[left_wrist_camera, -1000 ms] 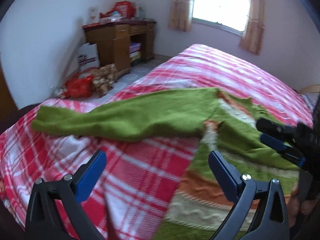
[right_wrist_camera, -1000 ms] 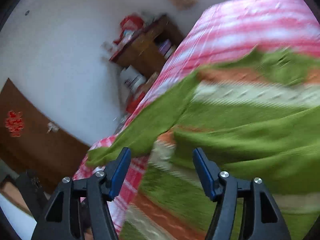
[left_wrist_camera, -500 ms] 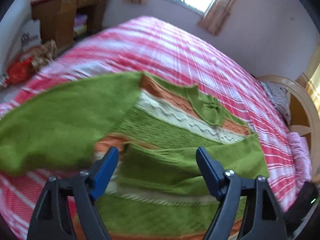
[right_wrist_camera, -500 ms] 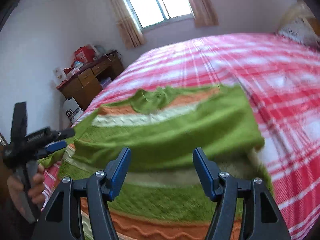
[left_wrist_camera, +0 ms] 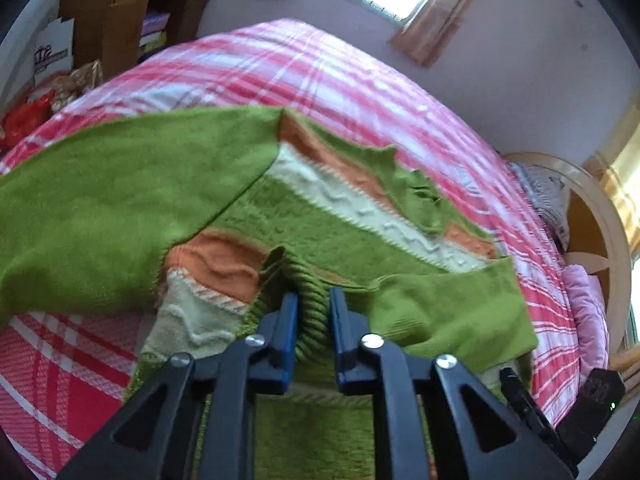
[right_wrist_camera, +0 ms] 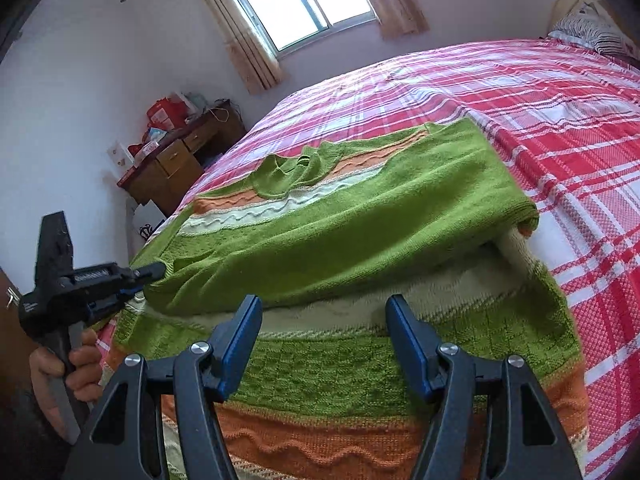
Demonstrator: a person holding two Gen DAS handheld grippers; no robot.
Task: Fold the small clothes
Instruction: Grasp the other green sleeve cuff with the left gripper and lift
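Observation:
A green knit sweater [right_wrist_camera: 344, 236] with orange and cream stripes lies on the bed. One sleeve [right_wrist_camera: 360, 224] is folded across its body; the other sleeve [left_wrist_camera: 100, 208] stretches out to the left. My left gripper [left_wrist_camera: 313, 312] is shut on the ribbed cuff [left_wrist_camera: 310, 300] of the folded sleeve; it also shows at the left in the right wrist view [right_wrist_camera: 148, 270]. My right gripper [right_wrist_camera: 322, 320] is open and empty above the sweater's lower body.
The bed has a red and white plaid cover [right_wrist_camera: 520, 92]. A wooden desk [right_wrist_camera: 176, 160] with clutter stands by the wall under the window [right_wrist_camera: 304, 0]. A pillow [right_wrist_camera: 588, 36] and a headboard [left_wrist_camera: 592, 216] are at the far end.
My left gripper swung from over the plaid cover to the folded sleeve's cuff and shut on it. My right gripper swung round to face the window and stayed open.

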